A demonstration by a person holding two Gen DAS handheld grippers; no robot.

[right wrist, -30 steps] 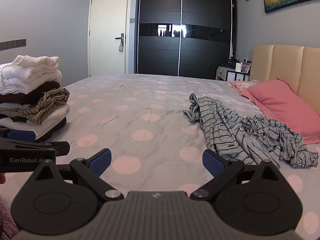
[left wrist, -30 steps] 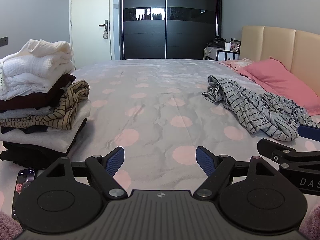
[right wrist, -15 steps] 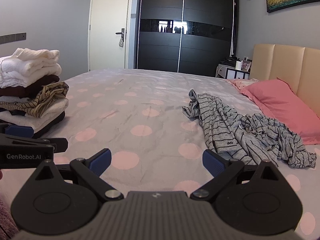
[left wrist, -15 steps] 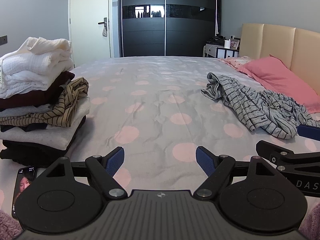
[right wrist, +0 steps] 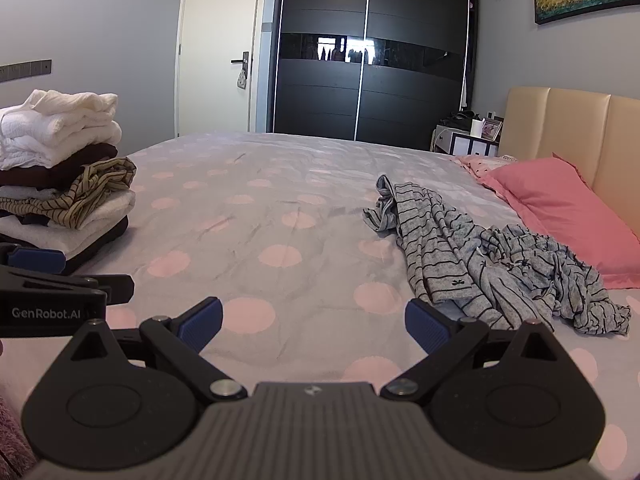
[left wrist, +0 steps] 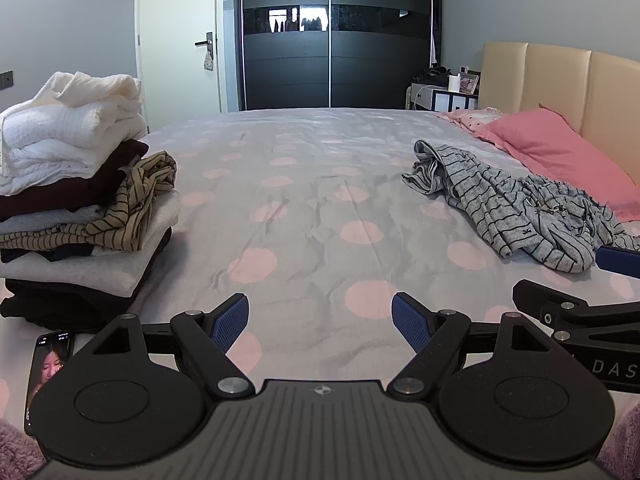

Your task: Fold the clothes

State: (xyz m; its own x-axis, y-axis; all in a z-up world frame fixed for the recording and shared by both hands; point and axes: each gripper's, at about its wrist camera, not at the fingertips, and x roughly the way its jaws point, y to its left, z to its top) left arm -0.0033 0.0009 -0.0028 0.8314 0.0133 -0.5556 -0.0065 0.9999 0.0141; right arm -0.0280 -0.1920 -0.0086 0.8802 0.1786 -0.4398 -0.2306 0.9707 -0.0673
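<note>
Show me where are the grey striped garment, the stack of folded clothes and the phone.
grey striped garment point(right wrist: 452, 256): right wrist view, flat striped panel.
stack of folded clothes point(left wrist: 76, 184): left wrist view, dark maroon layer.
phone point(left wrist: 50, 364): left wrist view, lit screen.

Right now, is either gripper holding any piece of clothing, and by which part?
No. The left gripper and right gripper are both open and empty; the striped garment lies untouched.

My left gripper point(left wrist: 321, 319) and right gripper point(right wrist: 313, 321) match: matte black linkage arms on round pivot discs, silver screws, ribbed grey body, blue ribbed pads on my fingers point(left wrist: 229, 322). White lettering reads "GenRobot.AI". Fuzzy mauve sleeves point(left wrist: 18, 450) edge the corners.
</note>
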